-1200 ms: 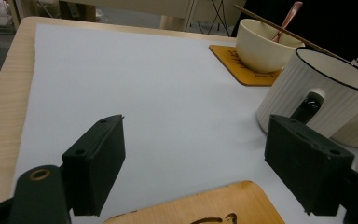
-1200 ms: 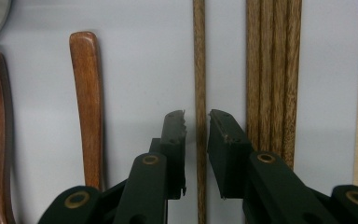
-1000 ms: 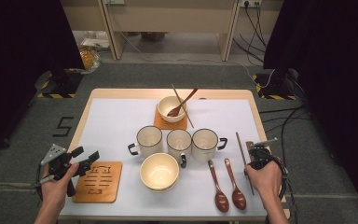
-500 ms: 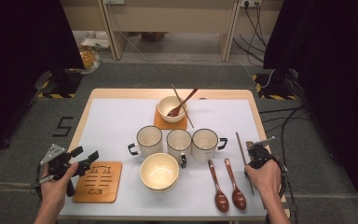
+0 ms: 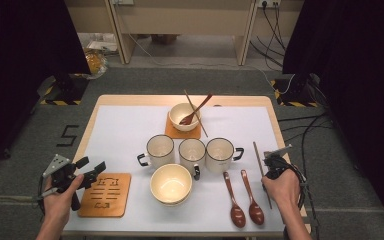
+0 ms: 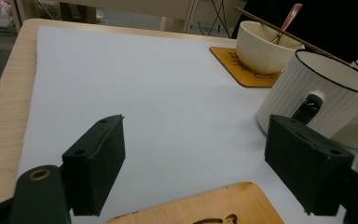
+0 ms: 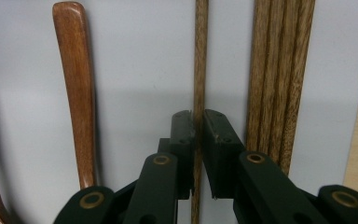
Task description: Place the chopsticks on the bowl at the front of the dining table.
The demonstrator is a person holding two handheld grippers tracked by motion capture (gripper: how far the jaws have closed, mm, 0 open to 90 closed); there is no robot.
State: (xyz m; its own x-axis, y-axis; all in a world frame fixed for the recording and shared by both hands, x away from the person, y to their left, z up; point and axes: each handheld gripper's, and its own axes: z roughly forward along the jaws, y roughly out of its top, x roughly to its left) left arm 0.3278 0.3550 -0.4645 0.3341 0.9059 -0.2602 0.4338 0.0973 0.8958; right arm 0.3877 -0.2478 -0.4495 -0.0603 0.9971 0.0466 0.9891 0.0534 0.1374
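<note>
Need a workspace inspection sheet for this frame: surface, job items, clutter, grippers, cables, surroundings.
Surface: wooden table with a white mat, flat.
Job's things: thin brown wooden chopstick lies on the mat beside a bundle of more brown sticks.
Clutter: two brown wooden spoons; three white ribbed mugs; cream bowl; second cream bowl with spoon on an orange coaster; empty wooden coaster.
Grippers: right gripper has just been closing, jaws now pinching the chopstick; left gripper open, nothing between its jaws.
Cables: black cables on the floor at right.
Surroundings: grey floor, black curtains on both sides.
</note>
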